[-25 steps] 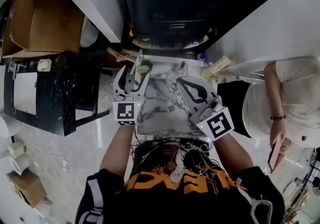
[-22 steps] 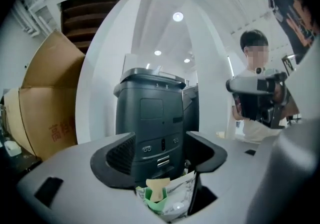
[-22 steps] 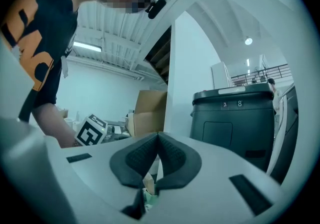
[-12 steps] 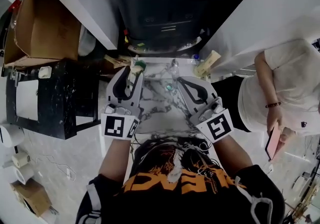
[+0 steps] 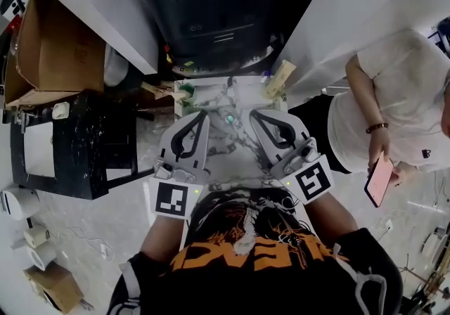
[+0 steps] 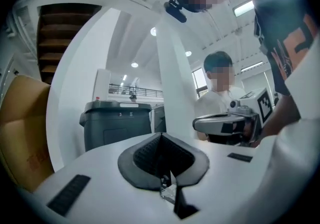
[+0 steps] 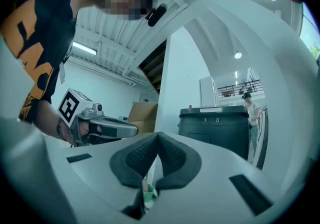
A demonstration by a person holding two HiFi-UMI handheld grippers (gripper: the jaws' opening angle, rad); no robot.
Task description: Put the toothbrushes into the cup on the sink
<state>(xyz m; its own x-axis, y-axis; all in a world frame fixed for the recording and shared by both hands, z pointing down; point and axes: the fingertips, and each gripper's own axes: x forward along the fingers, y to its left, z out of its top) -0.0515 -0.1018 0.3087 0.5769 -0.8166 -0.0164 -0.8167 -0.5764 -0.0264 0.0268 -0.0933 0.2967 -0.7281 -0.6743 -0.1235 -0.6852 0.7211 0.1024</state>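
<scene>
Tongs, two shut: left pair (image 5: 202,117), right pair (image 5: 254,114); perhaps one cup (image 5: 185,88)

My left hand-held gripper (image 6: 161,148) has just been closing; its jaws now meet with nothing between them. Beyond stand a dark grey lidded bin (image 6: 116,125) and my right hand-held gripper (image 6: 227,124).

We count two grippers, the left gripper (image 5: 202,116) and the right gripper (image 5: 253,114), one marble sink (image 5: 235,148), one green cup (image 5: 185,88), one dark grey bin (image 5: 211,4), two cardboard boxes, large (image 5: 60,46) and small (image 5: 53,284), one bystander (image 5: 383,88), one pink phone (image 5: 380,180)
</scene>
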